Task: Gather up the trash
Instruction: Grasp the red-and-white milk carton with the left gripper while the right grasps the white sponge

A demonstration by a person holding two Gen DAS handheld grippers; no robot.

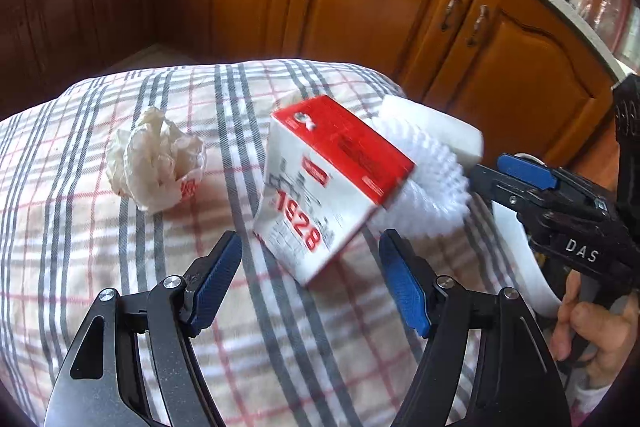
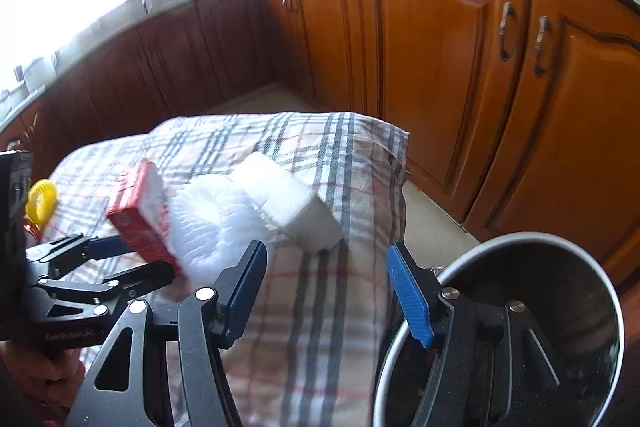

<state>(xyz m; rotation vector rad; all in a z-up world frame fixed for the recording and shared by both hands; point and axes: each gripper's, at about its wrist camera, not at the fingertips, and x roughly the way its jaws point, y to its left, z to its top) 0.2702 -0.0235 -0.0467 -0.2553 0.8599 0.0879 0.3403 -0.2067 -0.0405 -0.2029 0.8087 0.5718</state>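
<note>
Surface covered by a plaid cloth [image 1: 120, 267], crumpled paper [image 1: 156, 163] laid on it, white foam block [image 2: 296, 203] rested at its far corner.

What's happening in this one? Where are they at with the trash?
A person holds a hand-held gripper in each hand over a table with a plaid cloth. The left hand-held gripper is open just short of a red and white carton, which looks blurred and tilted. The right hand-held gripper is also open, holding nothing. Behind the carton lie a white bubble-wrap piece and a white foam block. A crumpled paper wad sits untouched. A round metal bin waits beside the table.
</note>
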